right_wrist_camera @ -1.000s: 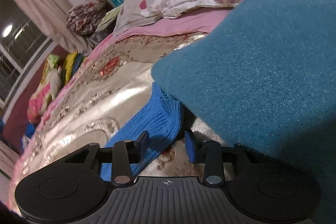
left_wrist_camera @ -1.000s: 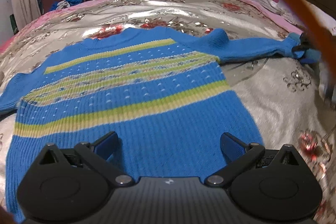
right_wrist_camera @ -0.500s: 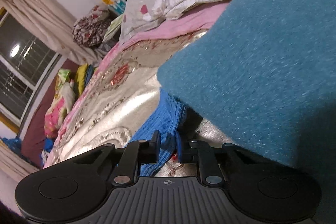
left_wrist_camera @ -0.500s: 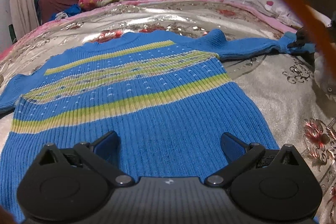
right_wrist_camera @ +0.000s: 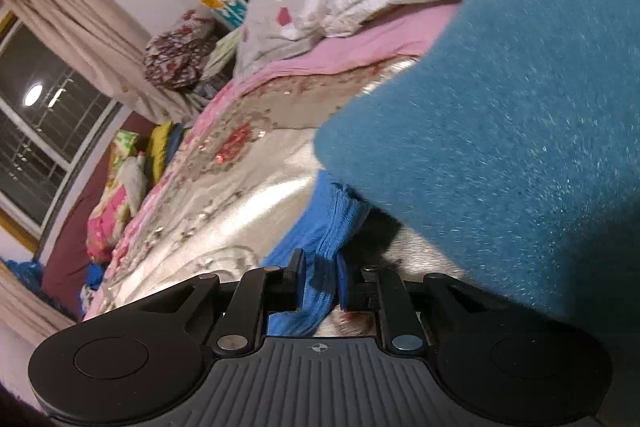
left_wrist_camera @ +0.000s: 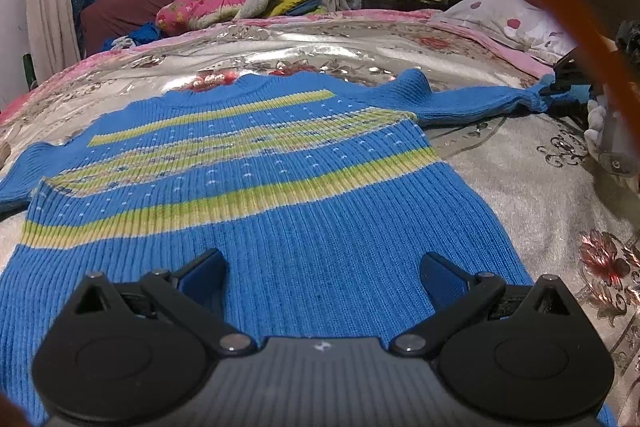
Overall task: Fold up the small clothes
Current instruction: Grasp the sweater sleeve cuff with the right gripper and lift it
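Observation:
A small blue knit sweater [left_wrist_camera: 260,195] with yellow-green stripes lies flat, front up, on the silvery bedcover [left_wrist_camera: 520,187]. My left gripper [left_wrist_camera: 324,263] hovers open over its lower body, both fingers wide apart with nothing between them. The sweater's right sleeve [left_wrist_camera: 472,103] stretches out to the right, where my right gripper [left_wrist_camera: 560,87] meets its end. In the right wrist view, the right gripper [right_wrist_camera: 320,267] is closing, and its pads press the bunched blue cuff [right_wrist_camera: 332,223] between them. The left sleeve runs off the left edge.
A thick teal fuzzy fabric [right_wrist_camera: 500,147] fills the right of the right wrist view, just above the cuff. A spotted pillow [left_wrist_camera: 500,23] lies at the bed's far right. An orange cable [left_wrist_camera: 560,7] crosses the left wrist view. Folded bedding [left_wrist_camera: 224,7] is piled beyond the bed.
The right jaws have closed from apart onto the sleeve cuff and now pinch it. The left view has tipped upward a little, showing more of the room; its fingers stay wide.

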The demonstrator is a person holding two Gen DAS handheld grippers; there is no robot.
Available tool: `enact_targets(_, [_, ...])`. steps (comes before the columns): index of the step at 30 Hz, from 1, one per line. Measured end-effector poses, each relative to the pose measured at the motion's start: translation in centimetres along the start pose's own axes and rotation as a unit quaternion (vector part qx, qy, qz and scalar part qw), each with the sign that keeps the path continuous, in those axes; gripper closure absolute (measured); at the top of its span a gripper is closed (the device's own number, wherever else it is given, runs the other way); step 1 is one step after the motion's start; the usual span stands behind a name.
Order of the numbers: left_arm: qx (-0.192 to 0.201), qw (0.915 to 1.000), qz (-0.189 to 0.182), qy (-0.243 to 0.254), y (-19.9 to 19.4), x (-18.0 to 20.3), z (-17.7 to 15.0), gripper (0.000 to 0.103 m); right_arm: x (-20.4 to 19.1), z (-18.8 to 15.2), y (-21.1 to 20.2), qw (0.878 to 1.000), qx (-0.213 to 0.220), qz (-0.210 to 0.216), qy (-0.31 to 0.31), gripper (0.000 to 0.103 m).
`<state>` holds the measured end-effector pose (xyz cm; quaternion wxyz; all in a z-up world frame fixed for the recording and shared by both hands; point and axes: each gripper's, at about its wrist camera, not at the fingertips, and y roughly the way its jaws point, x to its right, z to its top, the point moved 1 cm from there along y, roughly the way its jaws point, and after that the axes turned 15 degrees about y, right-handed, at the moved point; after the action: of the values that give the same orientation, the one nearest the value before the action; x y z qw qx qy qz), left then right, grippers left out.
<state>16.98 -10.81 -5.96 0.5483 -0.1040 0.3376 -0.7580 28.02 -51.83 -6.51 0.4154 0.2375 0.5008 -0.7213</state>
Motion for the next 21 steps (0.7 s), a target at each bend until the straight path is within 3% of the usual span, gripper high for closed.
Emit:
enact_targets(14, [0.014, 0.9999, 0.001, -0.007, -0.1, 0.1, -0.5, 0.0, -9.2, -3.6, -7.9, 0.989, -0.027, 0.107, -0.097, 0.096])
enact_targets(18, [0.016, 0.9999, 0.003, -0.005, -0.2, 0.2, -0.5, 0.0, -8.2, -3.5, -9.7, 0.991, -0.027, 0.083, -0.1, 0.089])
enact_targets(21, [0.019, 0.9998, 0.003, -0.006, -0.2, 0.2, -0.6, 0.0, -5.5, -2.2, -9.3, 0.996, -0.046, 0.058, -0.059, 0.084])
